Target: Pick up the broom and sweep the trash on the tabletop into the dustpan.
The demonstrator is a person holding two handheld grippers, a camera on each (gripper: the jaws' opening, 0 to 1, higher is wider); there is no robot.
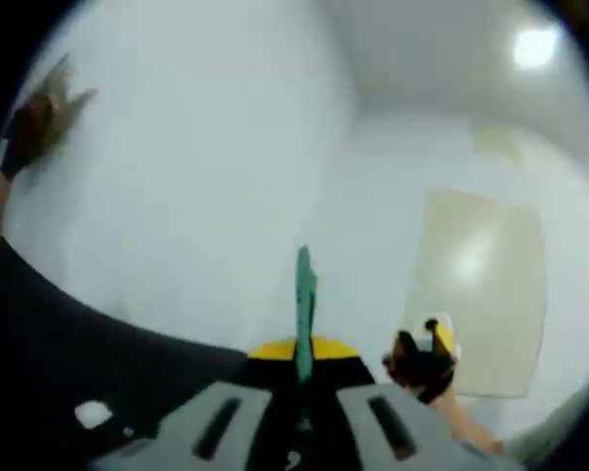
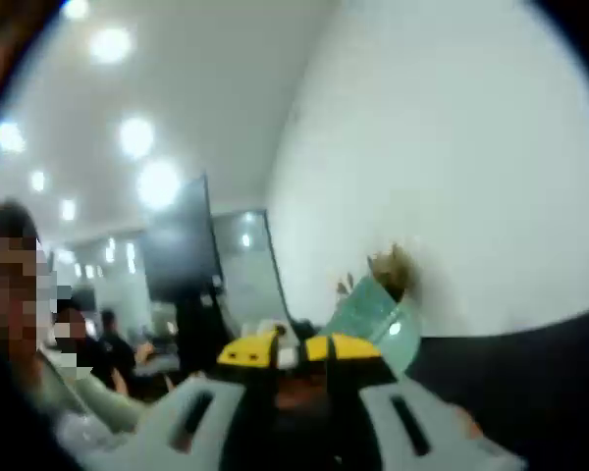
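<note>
A thin teal strip, likely the broom handle (image 1: 304, 304), stands straight up between the jaws of my left gripper (image 1: 302, 392), which is shut on it. Its brush end is hidden. In the right gripper view a wide, see-through teal piece, likely the dustpan (image 2: 373, 319), rises to the right from my right gripper (image 2: 299, 392), which looks shut on it. My right gripper (image 1: 424, 361) also shows low at the right in the left gripper view, held by a hand. Both grippers point up at the white wall, and no trash can be made out.
The black tabletop (image 1: 88, 353) lies low at the left, and it is seen again as the dark tabletop (image 2: 530, 383). A brown tufted thing (image 1: 49, 108) stands by the wall, the same brown tuft (image 2: 393, 265). A beige panel (image 1: 486, 294) hangs on the wall. People (image 2: 88, 343) are at the left.
</note>
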